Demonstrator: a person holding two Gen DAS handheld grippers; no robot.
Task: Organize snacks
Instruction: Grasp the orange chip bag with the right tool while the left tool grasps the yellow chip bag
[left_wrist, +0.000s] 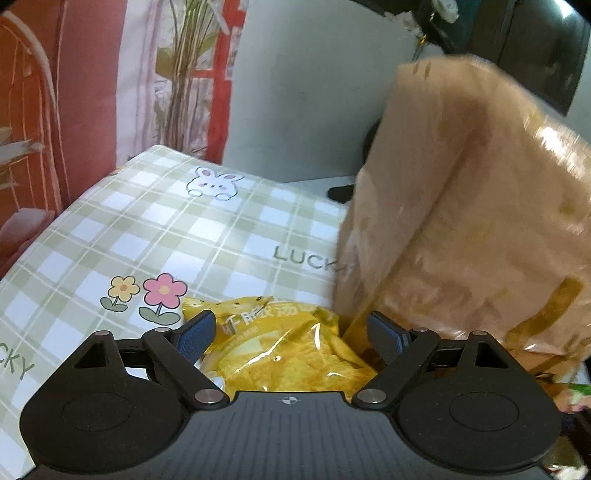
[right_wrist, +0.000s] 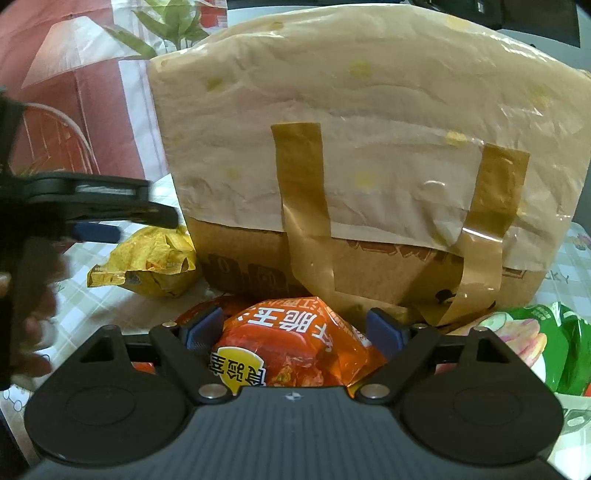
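Both tongs gape: left tongs (left_wrist: 288, 334) straddle the yellow pack (left_wrist: 291, 354), right tongs (right_wrist: 293, 330) the orange pack (right_wrist: 295, 343). Light, crinkly, slippery, crushable; pinch mid-body gently.

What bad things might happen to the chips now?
The left gripper straddles the yellow chip bag; squeezing hard might crush the chips. The right gripper is open around the orange snack bag, right beside the taped cardboard box, so a finger might bump it.
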